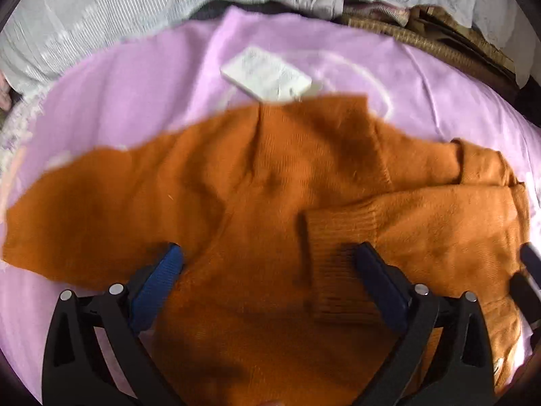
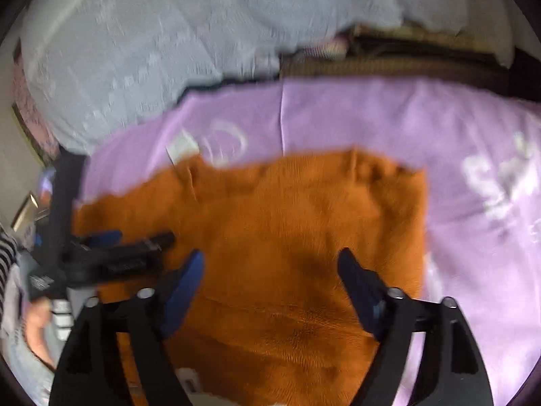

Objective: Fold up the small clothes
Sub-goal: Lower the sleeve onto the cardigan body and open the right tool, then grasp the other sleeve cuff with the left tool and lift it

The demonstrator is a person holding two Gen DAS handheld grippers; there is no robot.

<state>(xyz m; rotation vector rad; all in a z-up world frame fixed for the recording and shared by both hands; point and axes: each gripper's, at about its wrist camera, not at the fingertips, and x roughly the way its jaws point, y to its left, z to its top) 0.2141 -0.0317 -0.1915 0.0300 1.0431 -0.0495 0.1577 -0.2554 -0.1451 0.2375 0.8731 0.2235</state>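
An orange knit sweater (image 1: 257, 182) lies flat on a lilac sheet (image 1: 135, 77). One sleeve is folded across the body, its ribbed cuff (image 1: 334, 257) near the middle; the other sleeve spreads out to the left. A white paper tag (image 1: 265, 74) lies at the collar. My left gripper (image 1: 268, 253) is open and empty, hovering over the sweater's lower body. In the right wrist view my right gripper (image 2: 270, 260) is open and empty over the sweater (image 2: 287, 216). The left gripper (image 2: 135, 243) also shows there at the left.
A pale lace-patterned cover (image 1: 101, 10) lies bunched behind the sheet. A woven brown basket or mat (image 1: 422, 40) sits at the back right. The lilac sheet (image 2: 473, 155) extends to the right of the sweater. The person's hand and striped sleeve (image 2: 13, 270) are at the left edge.
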